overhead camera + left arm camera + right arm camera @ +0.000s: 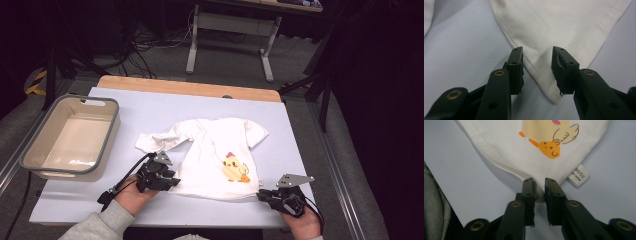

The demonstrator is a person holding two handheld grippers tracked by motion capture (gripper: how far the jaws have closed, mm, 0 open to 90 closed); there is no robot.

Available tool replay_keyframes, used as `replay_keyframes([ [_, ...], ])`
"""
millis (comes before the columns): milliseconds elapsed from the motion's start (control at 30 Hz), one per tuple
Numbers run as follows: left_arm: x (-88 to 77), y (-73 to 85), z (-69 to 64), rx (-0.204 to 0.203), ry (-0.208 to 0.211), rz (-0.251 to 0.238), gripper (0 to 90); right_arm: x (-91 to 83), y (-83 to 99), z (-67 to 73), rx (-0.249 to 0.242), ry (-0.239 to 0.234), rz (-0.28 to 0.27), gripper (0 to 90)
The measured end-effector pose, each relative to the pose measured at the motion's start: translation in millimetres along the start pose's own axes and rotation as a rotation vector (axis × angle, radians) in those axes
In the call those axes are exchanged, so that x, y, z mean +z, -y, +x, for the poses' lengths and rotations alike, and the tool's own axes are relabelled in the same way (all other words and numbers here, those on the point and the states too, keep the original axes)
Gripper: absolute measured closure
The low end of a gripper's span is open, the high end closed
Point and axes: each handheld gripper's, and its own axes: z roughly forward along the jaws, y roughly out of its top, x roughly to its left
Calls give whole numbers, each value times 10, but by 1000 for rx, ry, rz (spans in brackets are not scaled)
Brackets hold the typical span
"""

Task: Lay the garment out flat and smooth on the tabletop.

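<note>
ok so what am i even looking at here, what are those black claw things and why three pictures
No robot here: a person sits at the table and holds a handheld two-jaw tool in each hand. The high view looks down on the table from above. The other two pictures come from small cameras riding on the tools, each looking along its own black jaws.

On the table lies a small white t-shirt with a yellow chick print, and at the far left stands an empty grey-rimmed bin.

The left tool straddles one bottom corner of the shirt; its jaws stand apart, the cloth lying between them but not pinched. The right tool is at the other bottom corner, next to a size label; its jaws are nearly together with the corner in the narrow gap, and I cannot tell whether they press on it.
</note>
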Motion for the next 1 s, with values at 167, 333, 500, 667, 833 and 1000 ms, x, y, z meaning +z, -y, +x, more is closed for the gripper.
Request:
replay_keyframes([
  [167,14,-12,22,-8,3,-2,670,-62,-57,-48,10,-7,-72,535],
  [333,15,-67,2,3,-9,-21,683,1,-140,-115,6,12,-88,528],
  [500,-11,-171,57,-5,-40,-65,642,109,-222,-228,19,51,-93,545],
  [667,83,-248,154,-27,-75,-71,655,219,-319,-342,28,86,-91,587],
  [833,199,-376,166,-7,-103,-54,695,392,-415,-457,39,110,-66,605],
  [1000,308,-437,162,-10,-99,-30,838,544,-511,-545,48,138,-40,656],
])
